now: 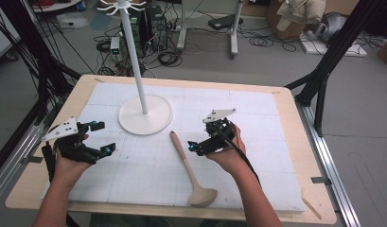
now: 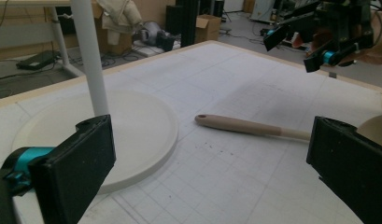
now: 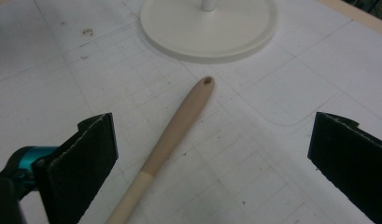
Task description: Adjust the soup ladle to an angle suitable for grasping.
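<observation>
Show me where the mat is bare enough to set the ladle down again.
Widest bare patch: far right of the mat, beyond the right gripper up to the wooden edge. Another lies near left, between the left gripper and the ladle. It is crowded at the centre, where the ladle's handle tip nearly reaches the stand base.

L gripper [image 2: 212, 158] jaws wide apart; ladle [image 2: 254, 126] flat btwn, stand base [image 2: 142, 135] nearby

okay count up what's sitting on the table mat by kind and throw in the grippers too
Ladle: 1
White stand with pole: 1
Grippers: 2, the left gripper and the right gripper, both open over the mat
Total: 4
</observation>
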